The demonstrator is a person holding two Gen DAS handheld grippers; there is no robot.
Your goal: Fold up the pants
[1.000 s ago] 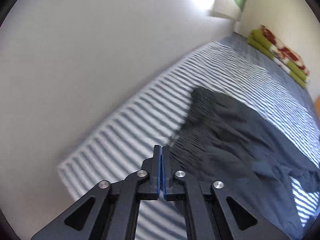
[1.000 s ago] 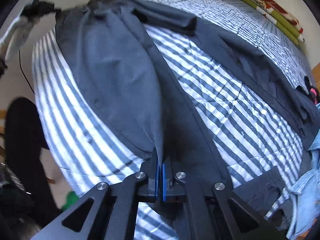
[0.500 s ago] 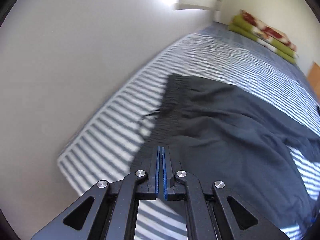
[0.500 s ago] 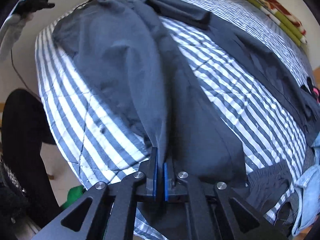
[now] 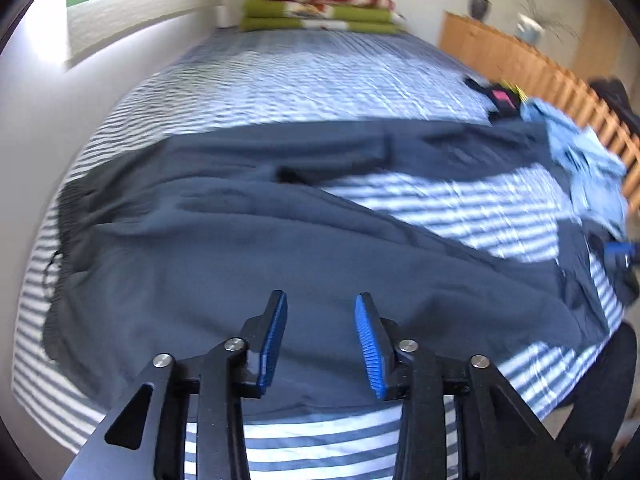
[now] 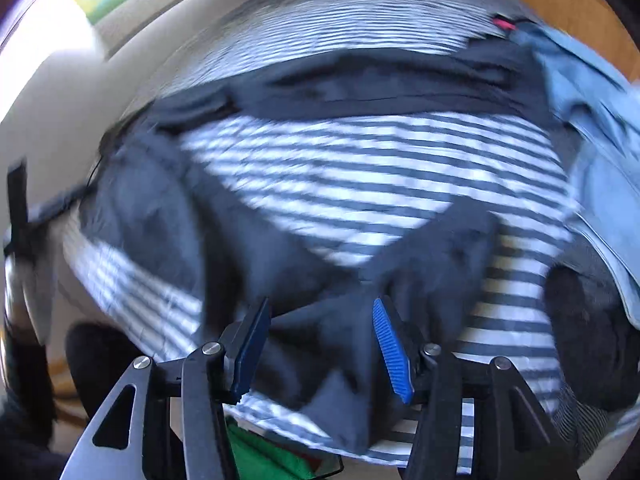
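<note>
Pants spread flat on bed for folding; left gripper and right gripper opening, letting go, holding nothing.

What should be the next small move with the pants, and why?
Probably take the far leg and bring it over the near leg. The pants lie spread on the bed, their legs apart with striped sheet showing between them. Both the left gripper and the right gripper are opening, with no cloth pinched between the pads.
</note>
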